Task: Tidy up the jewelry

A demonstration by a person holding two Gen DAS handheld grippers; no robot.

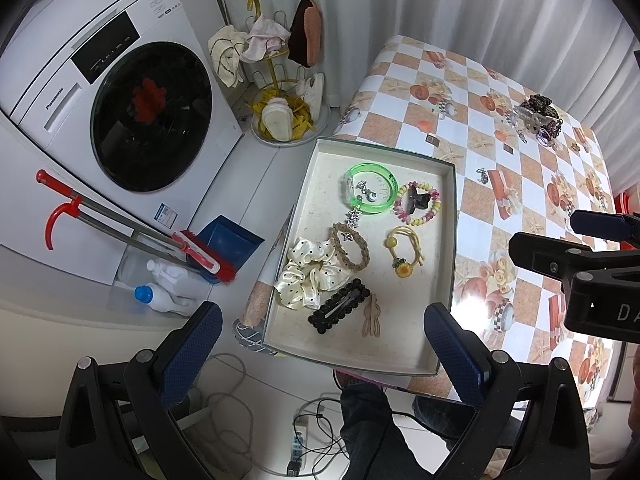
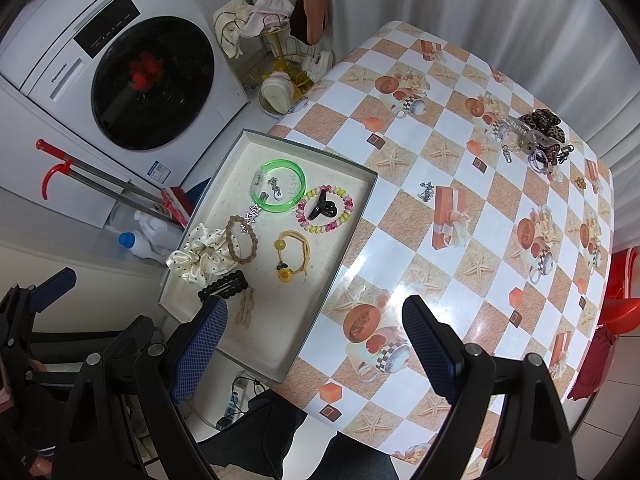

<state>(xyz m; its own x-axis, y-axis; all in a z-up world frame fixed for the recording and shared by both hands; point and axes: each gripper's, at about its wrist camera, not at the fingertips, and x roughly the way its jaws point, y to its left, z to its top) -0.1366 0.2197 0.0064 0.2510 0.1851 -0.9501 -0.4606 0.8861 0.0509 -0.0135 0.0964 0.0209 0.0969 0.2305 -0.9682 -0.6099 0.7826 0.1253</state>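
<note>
A shallow grey tray (image 1: 446, 248) (image 2: 352, 240) sits at the table's left edge. It holds a green bangle (image 1: 372, 194) (image 2: 282, 186), a beaded bracelet (image 1: 418, 204) (image 2: 325, 208), a cream scrunchie (image 1: 306, 276) (image 2: 200, 254), a yellow hair tie (image 1: 404, 250) (image 2: 292, 256), a braided tie and black clips. A silver charm (image 1: 482, 175) (image 2: 426, 191) lies loose on the table. A pile of hair clips (image 1: 538, 116) (image 2: 532, 134) lies at the far right. My left gripper (image 1: 322, 354) is open and empty above the tray's near edge. My right gripper (image 2: 314, 350) is open and empty over the tray's near right corner.
The table wears a checkered orange and white cloth (image 2: 460, 240). A white washing machine (image 1: 120, 100) stands left, with a red broom and blue dustpan (image 1: 230, 246), bottles, and a gold rack of slippers (image 1: 280, 80). Cables lie on the floor below. A red stool (image 2: 620, 300) stands right.
</note>
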